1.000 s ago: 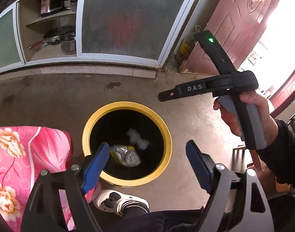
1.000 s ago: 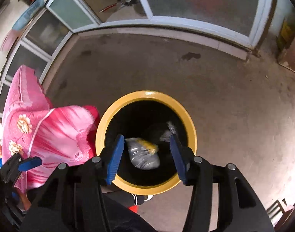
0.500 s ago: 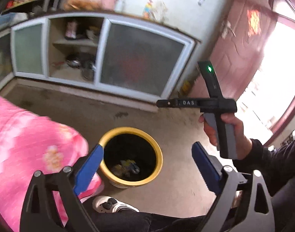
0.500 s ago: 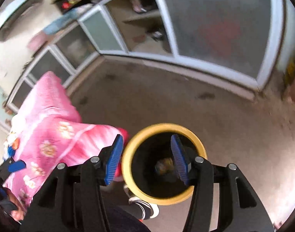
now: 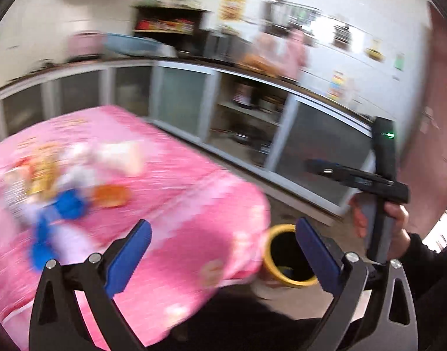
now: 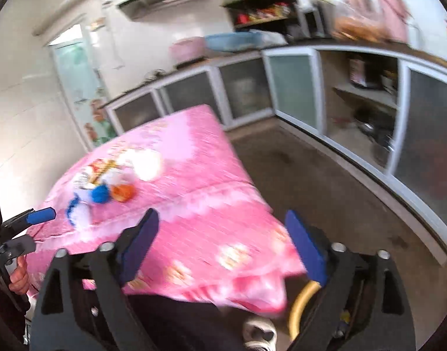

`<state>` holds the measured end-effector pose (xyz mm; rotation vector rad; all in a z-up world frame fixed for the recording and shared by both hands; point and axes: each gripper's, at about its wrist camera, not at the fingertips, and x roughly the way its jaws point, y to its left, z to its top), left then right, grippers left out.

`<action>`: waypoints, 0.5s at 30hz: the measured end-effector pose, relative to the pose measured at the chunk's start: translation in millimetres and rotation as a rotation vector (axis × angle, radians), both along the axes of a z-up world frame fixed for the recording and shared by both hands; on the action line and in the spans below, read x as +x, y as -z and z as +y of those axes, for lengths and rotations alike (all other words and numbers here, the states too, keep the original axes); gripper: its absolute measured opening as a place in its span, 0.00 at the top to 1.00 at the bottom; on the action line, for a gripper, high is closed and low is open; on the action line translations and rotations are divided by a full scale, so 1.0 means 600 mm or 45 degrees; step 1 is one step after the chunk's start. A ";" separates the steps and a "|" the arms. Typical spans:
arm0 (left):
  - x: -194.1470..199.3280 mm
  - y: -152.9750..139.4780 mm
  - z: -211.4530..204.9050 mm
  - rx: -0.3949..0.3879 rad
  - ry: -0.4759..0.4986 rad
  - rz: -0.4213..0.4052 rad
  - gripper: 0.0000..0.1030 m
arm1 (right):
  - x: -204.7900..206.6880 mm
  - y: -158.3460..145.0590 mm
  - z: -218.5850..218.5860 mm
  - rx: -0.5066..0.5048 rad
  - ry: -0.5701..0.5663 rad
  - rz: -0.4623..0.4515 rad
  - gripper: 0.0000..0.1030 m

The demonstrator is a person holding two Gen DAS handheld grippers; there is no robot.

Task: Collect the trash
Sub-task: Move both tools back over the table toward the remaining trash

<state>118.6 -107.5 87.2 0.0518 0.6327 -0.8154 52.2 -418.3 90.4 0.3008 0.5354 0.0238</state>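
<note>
Fingers (image 5: 130, 251) of both grippers had just spread wide and empty, while blurred, apparently uncollected litter (image 6: 106, 184) lay on the pink-covered counter (image 6: 211, 204).

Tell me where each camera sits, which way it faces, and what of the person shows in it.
Left wrist: on the left gripper, looking across the pink table at the cabinets; the right hand holds the right gripper.
Right wrist: on the right gripper, facing table and cabinets; the left hand shows at the left edge.
Shared: table, litter pile, yellow bin.
</note>
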 end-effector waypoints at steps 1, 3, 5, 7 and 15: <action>-0.002 -0.004 0.021 -0.015 -0.029 0.000 0.08 | 0.013 -0.005 0.016 -0.001 -0.028 -0.011 0.12; 0.004 -0.007 0.069 -0.050 -0.089 0.015 0.08 | 0.037 -0.015 0.048 0.017 -0.078 -0.037 0.11; 0.007 -0.007 0.120 -0.101 -0.176 0.036 0.08 | 0.053 -0.018 0.074 0.055 -0.132 -0.045 0.10; 0.005 -0.004 0.163 -0.144 -0.242 0.043 0.08 | 0.068 -0.021 0.094 0.071 -0.169 -0.042 0.10; 0.008 0.018 0.257 -0.149 -0.476 0.000 0.08 | 0.094 -0.020 0.157 0.033 -0.217 -0.027 0.08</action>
